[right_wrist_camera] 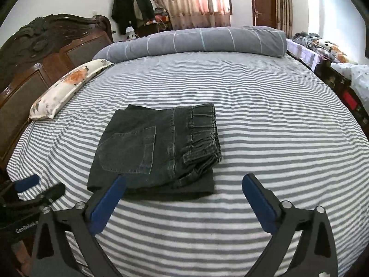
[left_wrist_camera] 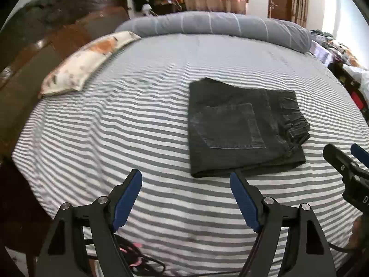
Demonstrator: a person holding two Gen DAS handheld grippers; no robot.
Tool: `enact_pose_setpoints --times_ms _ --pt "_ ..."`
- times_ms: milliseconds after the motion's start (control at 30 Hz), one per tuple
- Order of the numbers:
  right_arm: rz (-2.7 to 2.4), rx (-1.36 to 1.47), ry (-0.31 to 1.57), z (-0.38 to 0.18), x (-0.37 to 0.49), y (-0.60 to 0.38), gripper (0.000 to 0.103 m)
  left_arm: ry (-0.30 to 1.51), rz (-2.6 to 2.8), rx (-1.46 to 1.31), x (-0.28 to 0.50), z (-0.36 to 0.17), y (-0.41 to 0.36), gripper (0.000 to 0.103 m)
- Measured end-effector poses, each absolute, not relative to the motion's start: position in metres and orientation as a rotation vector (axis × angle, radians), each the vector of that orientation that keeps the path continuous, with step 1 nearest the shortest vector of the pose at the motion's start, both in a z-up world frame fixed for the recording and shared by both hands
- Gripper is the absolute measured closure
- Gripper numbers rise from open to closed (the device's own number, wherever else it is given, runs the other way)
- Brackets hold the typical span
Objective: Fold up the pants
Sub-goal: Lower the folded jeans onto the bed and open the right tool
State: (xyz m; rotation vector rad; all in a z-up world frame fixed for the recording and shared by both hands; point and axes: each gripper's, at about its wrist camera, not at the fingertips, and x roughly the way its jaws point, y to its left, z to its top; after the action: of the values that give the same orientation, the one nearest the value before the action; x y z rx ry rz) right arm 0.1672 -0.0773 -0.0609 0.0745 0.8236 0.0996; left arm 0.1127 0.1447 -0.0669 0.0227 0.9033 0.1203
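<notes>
Dark grey denim pants [left_wrist_camera: 242,127] lie folded into a compact rectangle on the striped bed, back pocket up, waistband at the right. The same pants [right_wrist_camera: 156,147] appear in the right wrist view, just beyond my fingers. My left gripper [left_wrist_camera: 185,177] is open above the sheet, near the fold's front edge, with nothing between its blue pads. My right gripper [right_wrist_camera: 184,182] is open wide, its left finger [right_wrist_camera: 108,200] overlapping the pants' near edge in the picture, holding nothing. Each gripper shows at the side of the other's view: the right gripper [left_wrist_camera: 346,159] and the left gripper [right_wrist_camera: 39,189].
The bed [right_wrist_camera: 265,115] has a grey-and-white striped sheet. A floral pillow [left_wrist_camera: 85,62] lies by the carved wooden headboard [right_wrist_camera: 46,53]. A rolled grey duvet [right_wrist_camera: 196,41] runs along the far side. A second bed [right_wrist_camera: 341,60] stands at the right. Cables [left_wrist_camera: 138,256] lie below the near edge.
</notes>
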Motion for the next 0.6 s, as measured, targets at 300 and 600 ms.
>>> enact_pose_setpoints --times_ms 300,600 --pt "0.109 0.058 0.823 -0.059 0.147 -0.068 0.001 0.86 0.181 0.037 0.087 -0.059 0.146 0.022" --pt "0.119 0.038 0.821 -0.057 0.138 -0.061 0.001 0.855 0.132 0.018 0.076 -0.058 0.142 0.021"
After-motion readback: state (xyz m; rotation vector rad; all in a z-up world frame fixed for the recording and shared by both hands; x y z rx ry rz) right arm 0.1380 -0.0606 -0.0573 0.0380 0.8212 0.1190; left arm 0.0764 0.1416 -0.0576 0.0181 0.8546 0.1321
